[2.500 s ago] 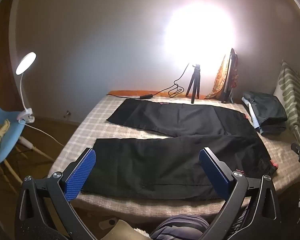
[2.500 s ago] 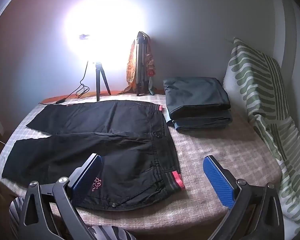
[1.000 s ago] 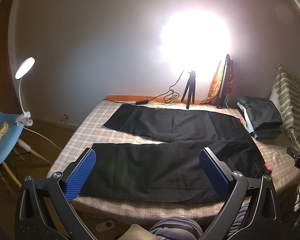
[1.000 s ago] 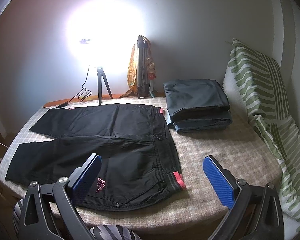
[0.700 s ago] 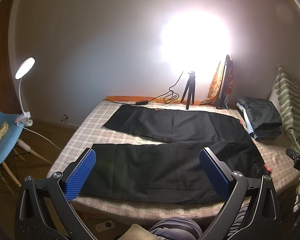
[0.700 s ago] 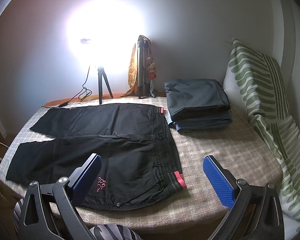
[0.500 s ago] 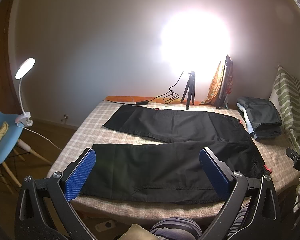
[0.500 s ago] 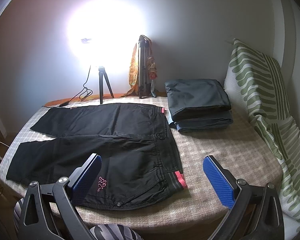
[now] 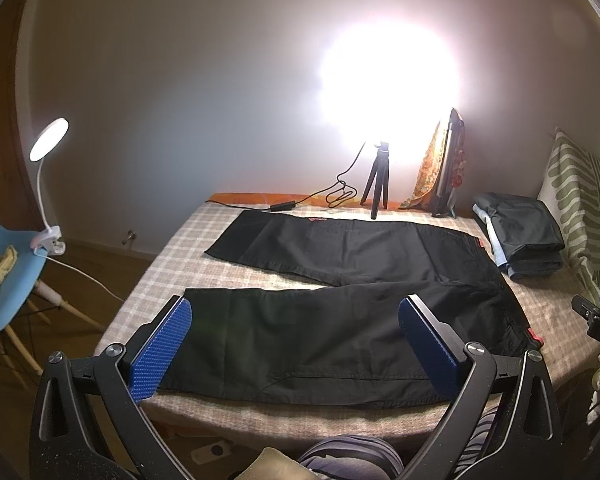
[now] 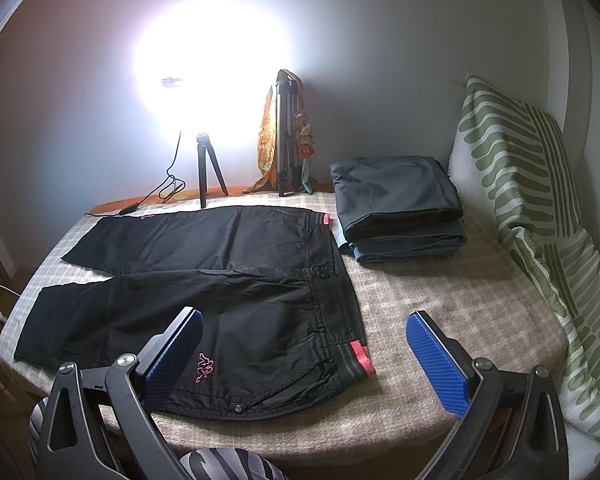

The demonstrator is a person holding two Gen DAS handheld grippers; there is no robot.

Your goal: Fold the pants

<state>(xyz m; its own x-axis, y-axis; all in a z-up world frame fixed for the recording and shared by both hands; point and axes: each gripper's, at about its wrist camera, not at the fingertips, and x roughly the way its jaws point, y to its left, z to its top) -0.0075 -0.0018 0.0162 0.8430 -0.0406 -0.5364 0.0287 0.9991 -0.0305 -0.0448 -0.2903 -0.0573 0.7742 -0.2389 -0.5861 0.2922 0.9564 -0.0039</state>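
Black pants (image 9: 340, 300) lie spread flat on the checked bed (image 9: 172, 264), legs to the left, waistband with red tabs to the right. In the right wrist view the pants (image 10: 240, 276) show a pink logo near the front edge. My left gripper (image 9: 296, 344) is open and empty, held above the near leg at the bed's front edge. My right gripper (image 10: 304, 354) is open and empty, above the waistband's near corner. Neither touches the cloth.
A stack of folded dark clothes (image 10: 400, 212) sits at the back right. A green-striped pillow (image 10: 540, 232) leans along the right side. A bright lamp on a small tripod (image 10: 208, 172) and a folded tripod (image 10: 286, 136) stand at the back wall. A blue chair (image 9: 4, 276) with a clip lamp stands left.
Both grippers have drawn back slightly from the bed and since held nearly still. The pants have not moved. Both grippers stay open.
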